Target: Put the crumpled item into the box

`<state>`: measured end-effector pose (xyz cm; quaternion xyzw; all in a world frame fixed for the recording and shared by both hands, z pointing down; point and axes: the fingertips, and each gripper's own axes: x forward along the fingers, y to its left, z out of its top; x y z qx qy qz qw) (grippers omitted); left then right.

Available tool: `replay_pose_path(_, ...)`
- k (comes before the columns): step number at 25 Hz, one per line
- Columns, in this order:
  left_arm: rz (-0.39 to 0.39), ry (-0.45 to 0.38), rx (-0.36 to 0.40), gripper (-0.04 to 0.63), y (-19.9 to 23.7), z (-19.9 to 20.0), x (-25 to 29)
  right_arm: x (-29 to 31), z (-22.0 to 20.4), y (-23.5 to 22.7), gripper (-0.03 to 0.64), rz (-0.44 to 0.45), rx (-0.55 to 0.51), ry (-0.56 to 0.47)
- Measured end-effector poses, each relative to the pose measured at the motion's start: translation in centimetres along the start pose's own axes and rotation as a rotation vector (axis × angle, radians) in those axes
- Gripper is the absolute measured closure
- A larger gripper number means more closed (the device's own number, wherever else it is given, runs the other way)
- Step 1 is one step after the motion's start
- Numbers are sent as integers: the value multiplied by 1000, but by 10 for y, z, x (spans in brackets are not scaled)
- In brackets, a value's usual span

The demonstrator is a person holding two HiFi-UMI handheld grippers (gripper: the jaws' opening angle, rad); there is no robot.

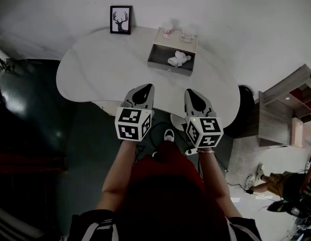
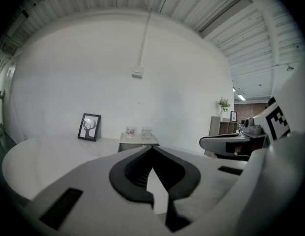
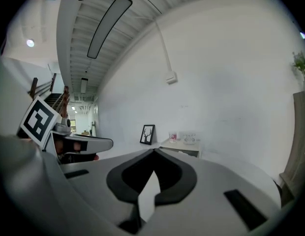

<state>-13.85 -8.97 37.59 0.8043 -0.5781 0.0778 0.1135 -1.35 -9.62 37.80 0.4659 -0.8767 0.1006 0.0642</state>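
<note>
- Head view: a white oval table (image 1: 95, 69) carries an open grey box (image 1: 168, 68) at its far side
- Left gripper (image 1: 143, 90) and right gripper (image 1: 192, 94) hover side by side over the near edge, both clenched on nothing
- Crumpled white paper (image 1: 179, 58) lies inside the box, so the job looks done; best to stay clear of it

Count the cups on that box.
2. Both stand on the top ledge of the box, at the far edge of the table: the left cup nearer the framed picture, the right cup beside it. None appears hidden.
</note>
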Motion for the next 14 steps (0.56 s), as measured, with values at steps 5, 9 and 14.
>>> replay_pose_path(5, -1, -4, -1, 572, -3, -3, -11, -8, -3, 7, 601, 0, -8, 6)
replay_pose_path(9, 2, -4, -13, 572, -5, -9, -18, -14, -7, 11, 603, 3, -7, 8)
replay_pose_path(14, 14, 6, -39, 572, -4, -15, -24, -19, -11, 14, 603, 12, 5, 20)
